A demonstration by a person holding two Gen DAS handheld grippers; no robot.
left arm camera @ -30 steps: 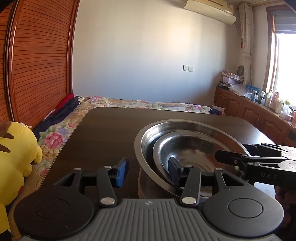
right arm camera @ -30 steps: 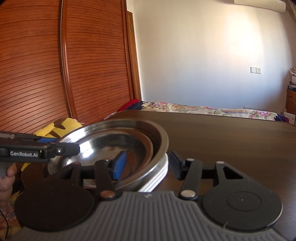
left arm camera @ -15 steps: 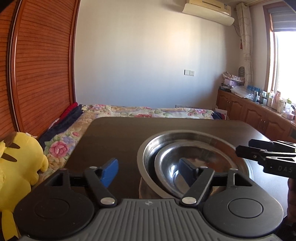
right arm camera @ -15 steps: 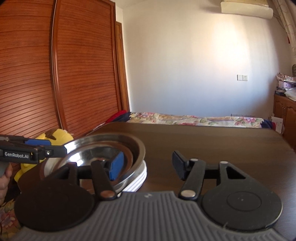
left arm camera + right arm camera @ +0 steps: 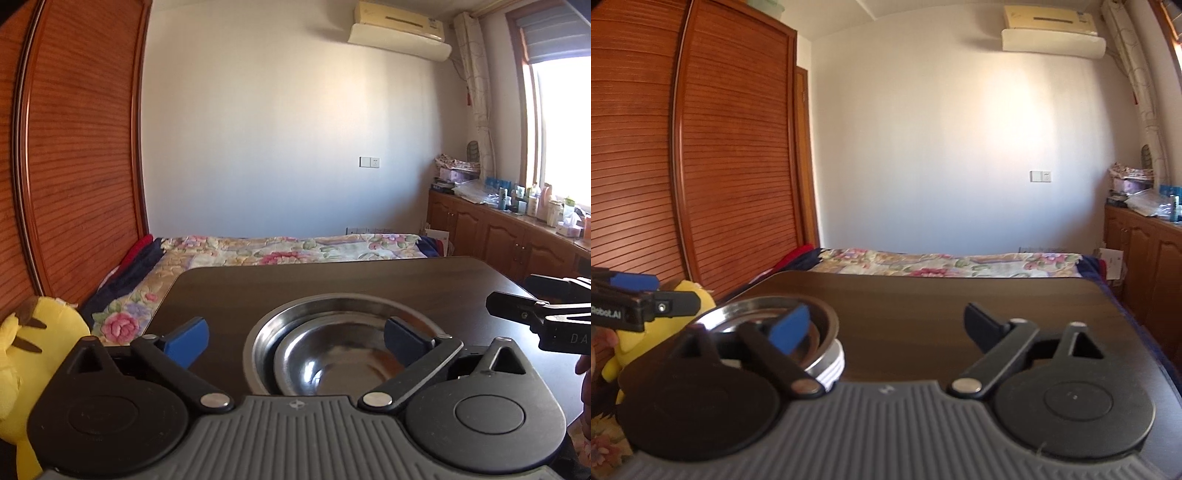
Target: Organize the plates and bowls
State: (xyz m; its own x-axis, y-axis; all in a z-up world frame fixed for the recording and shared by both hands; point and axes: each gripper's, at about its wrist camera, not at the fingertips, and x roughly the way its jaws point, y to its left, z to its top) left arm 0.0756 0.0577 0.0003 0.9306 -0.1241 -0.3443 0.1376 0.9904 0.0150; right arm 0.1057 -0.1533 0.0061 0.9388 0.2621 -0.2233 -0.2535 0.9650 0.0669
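Bowls [image 5: 343, 350] sat nested near the table's [image 5: 332, 280] near-left corner, a small steel one inside a larger one, both upright. From the right wrist view the stack [image 5: 783, 332] rested on white plates [image 5: 833, 369], whose rims showed under the big bowl. Left gripper [image 5: 295, 339] was released, its fingers spread wide and holding nothing, one blue pad [image 5: 186, 338] left of the bowls and the other over their right rim. Right gripper [image 5: 886, 326] was likewise released and empty, just right of the stack. A yellow plush [image 5: 22, 354] lay off the table's left edge, beside a floral bed [image 5: 295, 249].
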